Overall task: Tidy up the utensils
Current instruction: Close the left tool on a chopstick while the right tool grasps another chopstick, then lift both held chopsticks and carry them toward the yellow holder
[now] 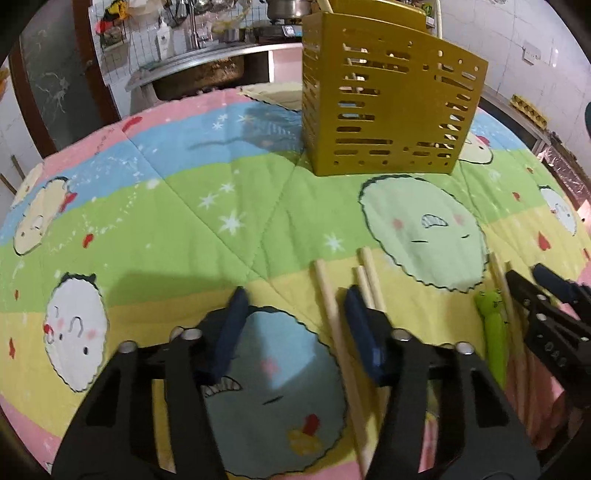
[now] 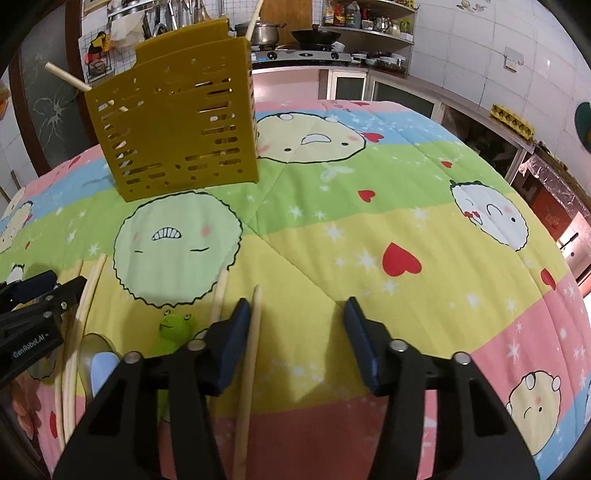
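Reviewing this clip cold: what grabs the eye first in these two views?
The gold slotted utensil holder stands upright at the far side of the bright cartoon quilt, a few chopsticks already poking out of its top. Nearer, loose wooden chopsticks and a green frog-handled utensil lie on the yellow stripe. Both the left gripper and the right gripper are open and empty above them.

Cartoon-print quilt (image 2: 369, 221) on the table; behind it, stove (image 2: 303, 55), pot (image 2: 262, 33), sink (image 1: 199, 74).

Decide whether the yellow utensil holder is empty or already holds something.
Not empty. The yellow utensil holder stands upright, and a chopstick pokes out of it; another chopstick end rises above its rim.
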